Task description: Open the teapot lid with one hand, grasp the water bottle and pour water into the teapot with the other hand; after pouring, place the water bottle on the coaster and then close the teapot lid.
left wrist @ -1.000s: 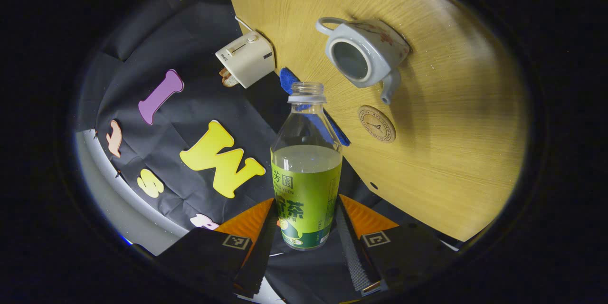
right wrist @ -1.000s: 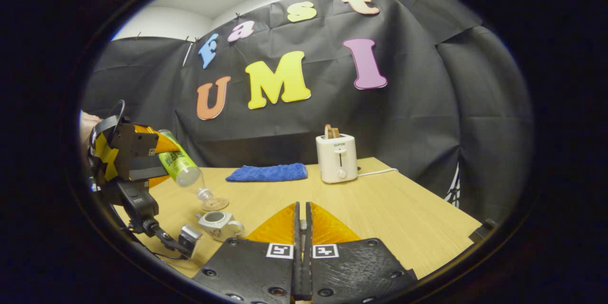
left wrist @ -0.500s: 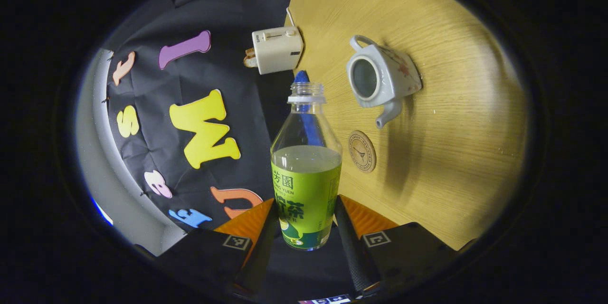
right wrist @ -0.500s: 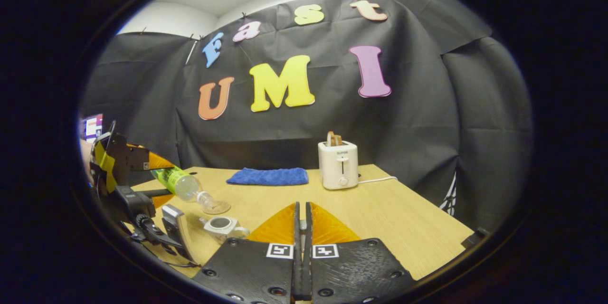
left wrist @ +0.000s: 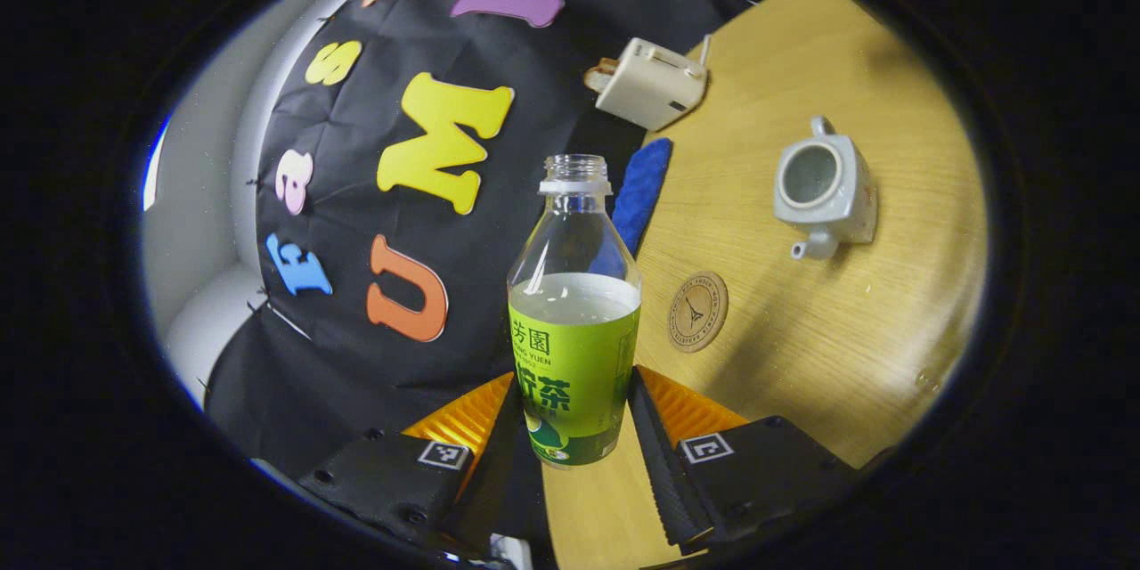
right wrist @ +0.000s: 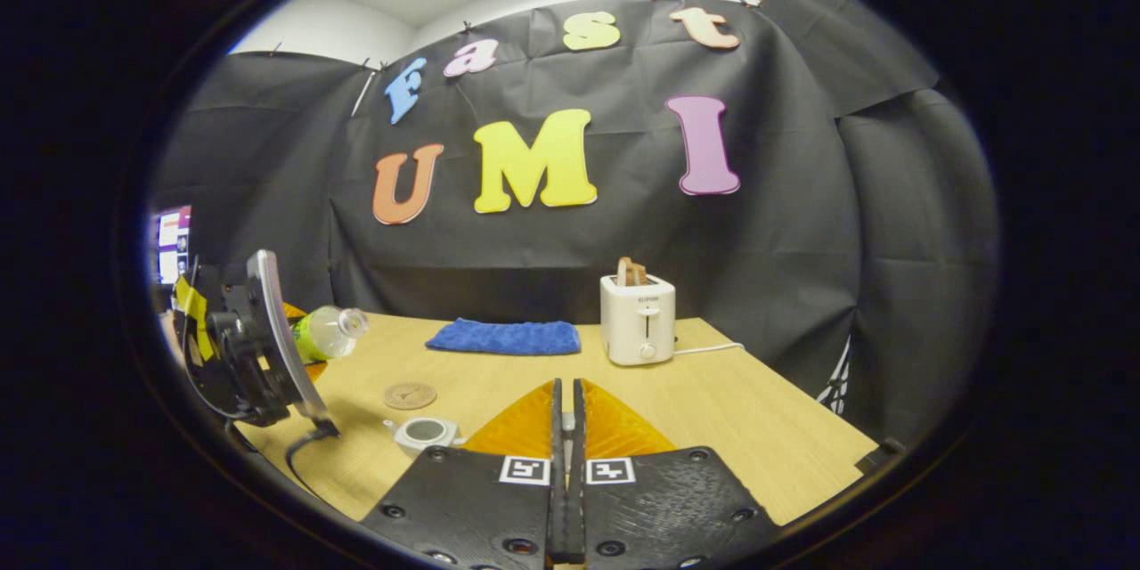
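The uncapped water bottle point(left wrist: 574, 321) is clamped between both fingers of the left gripper point(left wrist: 574, 454), held above the table point(left wrist: 802, 356). The right gripper point(right wrist: 563, 463) is pressed nearly closed; a small thing between its fingers cannot be identified. The lidless teapot point(left wrist: 824, 191) and the coaster point(left wrist: 697, 312) are seen apart on the table.

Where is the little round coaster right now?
The round cork coaster lies on the wooden table, in the left gripper view just right of the green-labelled bottle and near the white teapot's spout.

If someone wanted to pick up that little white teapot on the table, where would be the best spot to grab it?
Probably the loop handle of the teapot, coming from the side opposite the spout. The pot stands upright with its lid off, so its mouth is open, and the body looks broad and blocky for two narrow fingers. Pinching the rim from above might also work.
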{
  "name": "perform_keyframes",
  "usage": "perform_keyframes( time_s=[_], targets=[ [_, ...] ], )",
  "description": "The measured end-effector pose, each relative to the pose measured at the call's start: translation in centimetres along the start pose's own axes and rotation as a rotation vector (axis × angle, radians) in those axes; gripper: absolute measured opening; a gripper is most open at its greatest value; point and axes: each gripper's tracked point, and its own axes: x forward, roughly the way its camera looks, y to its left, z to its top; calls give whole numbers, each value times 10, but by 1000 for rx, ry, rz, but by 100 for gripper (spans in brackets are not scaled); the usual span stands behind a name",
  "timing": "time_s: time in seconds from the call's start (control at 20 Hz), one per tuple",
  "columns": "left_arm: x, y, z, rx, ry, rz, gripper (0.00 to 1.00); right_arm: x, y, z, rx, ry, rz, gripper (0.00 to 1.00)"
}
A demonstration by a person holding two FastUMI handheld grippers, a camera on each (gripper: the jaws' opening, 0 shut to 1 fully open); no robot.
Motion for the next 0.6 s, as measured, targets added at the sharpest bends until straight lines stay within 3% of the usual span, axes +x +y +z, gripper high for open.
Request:
perform_keyframes(
  time_s=[0.1,0.15,0.6],
  targets=[
    [1,4,-2,-133,-7,2,67,0,8,4,-10,-2,5,0],
    [5,5,0,-196,-16,2,71,1,12,6,-11,-2,10,0],
    [19,25,23,-733,-127,13,71,3,37,9,-35,-2,29,0]
  ],
)
